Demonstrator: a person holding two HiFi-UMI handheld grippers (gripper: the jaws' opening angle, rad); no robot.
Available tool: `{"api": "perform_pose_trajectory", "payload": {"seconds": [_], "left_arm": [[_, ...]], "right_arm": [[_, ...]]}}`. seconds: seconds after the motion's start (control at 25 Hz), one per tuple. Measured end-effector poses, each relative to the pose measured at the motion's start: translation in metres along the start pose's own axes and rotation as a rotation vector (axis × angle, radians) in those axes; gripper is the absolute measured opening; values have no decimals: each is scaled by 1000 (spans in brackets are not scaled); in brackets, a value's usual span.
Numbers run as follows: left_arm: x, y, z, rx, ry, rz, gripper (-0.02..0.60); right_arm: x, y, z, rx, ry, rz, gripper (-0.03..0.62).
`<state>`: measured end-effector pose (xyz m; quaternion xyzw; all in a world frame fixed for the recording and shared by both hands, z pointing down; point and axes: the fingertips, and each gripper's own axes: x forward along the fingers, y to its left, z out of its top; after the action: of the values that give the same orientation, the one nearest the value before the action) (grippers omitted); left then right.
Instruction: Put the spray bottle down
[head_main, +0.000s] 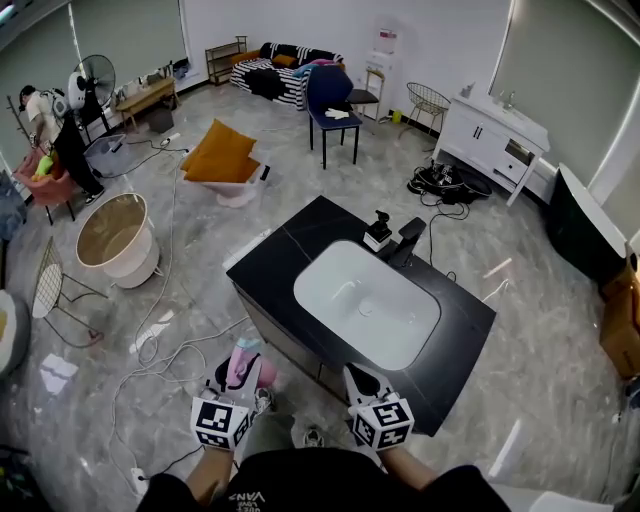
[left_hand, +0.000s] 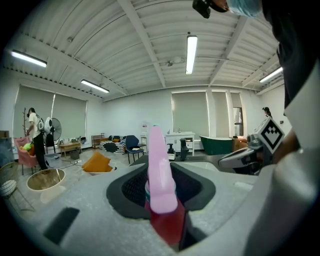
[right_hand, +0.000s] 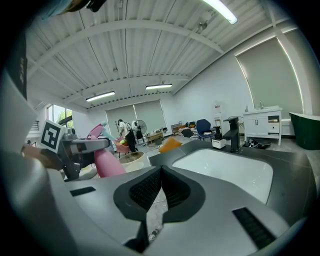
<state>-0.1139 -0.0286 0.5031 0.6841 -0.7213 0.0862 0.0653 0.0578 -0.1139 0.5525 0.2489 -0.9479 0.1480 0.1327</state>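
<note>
A: Where's the bottle (left_hand: 159, 172)?

B: In your L gripper (head_main: 240, 388). The jaws are clamped on it, w/ the pink spray head sticking up betw. the pads and the red body below. It rests on nothing. In head view it hangs over the floor (head_main: 150, 300), just off the near-left edge of the black counter (head_main: 270, 262).

A: And the R gripper (right_hand: 160, 170)?

B: Yours is empty. The pads meet at the tips w/ nothing betw. them. It sits at the counter's near edge w/ the white basin (right_hand: 225, 172) ahead. The faucet (right_hand: 233, 132) is on the basin's far side, w/ a small dispenser (right_hand: 218, 141) just beside it.

A: How do the two sit?

B: Side by side, apart, low in front of you. From the R gripper view you see the L one at left w/ the pink bottle in it.

A: Rest of the room?

B: A blue chair (head_main: 330, 95) stands beyond the counter. An orange cushion (head_main: 220, 150) is to its left and a round tub (head_main: 112, 235) is further left. Cables run over the floor. A person (head_main: 75, 150) stands by a fan (head_main: 95, 80) at far left.
</note>
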Motion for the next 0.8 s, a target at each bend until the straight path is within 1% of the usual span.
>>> {"api": "perform_pose_trajectory", "payload": {"seconds": [0.16,0.4,0.52,0.8], "left_arm": [[31,16,7,11,-11,-25,130],[83,49,18,22,-27,-86,130],[111,64,28,30,-30,-134,130],[183,100,39,74,-38,-251,130]], "right_arm": [[15,-10,6,9,-3,-29,0],[43,-25,19,28,-11,-106,0],[61,-28,30,40,-11,-148,0],[109,-41,53,84,-38,-241,0]]}}
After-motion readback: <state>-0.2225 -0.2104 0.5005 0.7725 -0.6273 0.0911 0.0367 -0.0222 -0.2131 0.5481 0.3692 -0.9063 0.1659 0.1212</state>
